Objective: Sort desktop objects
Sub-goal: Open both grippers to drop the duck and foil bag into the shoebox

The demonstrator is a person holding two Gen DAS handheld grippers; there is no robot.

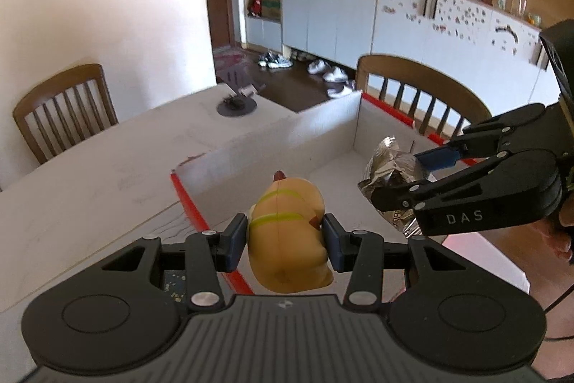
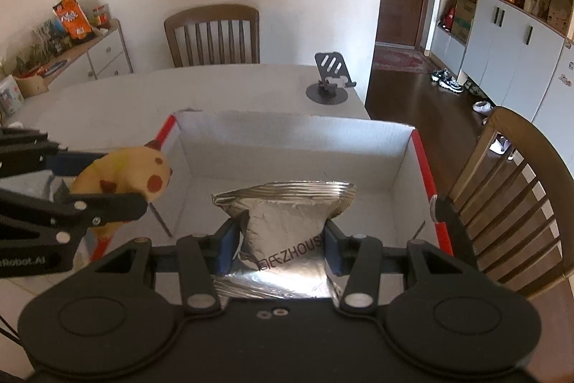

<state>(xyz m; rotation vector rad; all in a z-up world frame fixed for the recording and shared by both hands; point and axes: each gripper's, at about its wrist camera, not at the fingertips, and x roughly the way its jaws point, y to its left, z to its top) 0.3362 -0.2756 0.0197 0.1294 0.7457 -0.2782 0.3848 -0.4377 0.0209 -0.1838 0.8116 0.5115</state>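
Note:
My left gripper (image 1: 286,241) is shut on a yellow rubber toy (image 1: 288,232) with green stripes and red spots, held above the near left edge of an open white cardboard box (image 1: 323,121) with red rims. My right gripper (image 2: 279,244) is shut on a silver foil snack bag (image 2: 287,221) marked ZHOUS, held over the box (image 2: 287,135). The toy also shows in the right wrist view (image 2: 125,176), left of the box, in the left gripper (image 2: 143,185). The right gripper (image 1: 394,173) with the bag (image 1: 389,167) shows at the right of the left wrist view.
The box sits on a white table (image 2: 215,88). A black phone stand (image 2: 328,78) stands near the table's far corner. Wooden chairs (image 2: 213,34) stand at the far side and at the right (image 2: 520,203). White cabinets (image 1: 358,17) line the wall.

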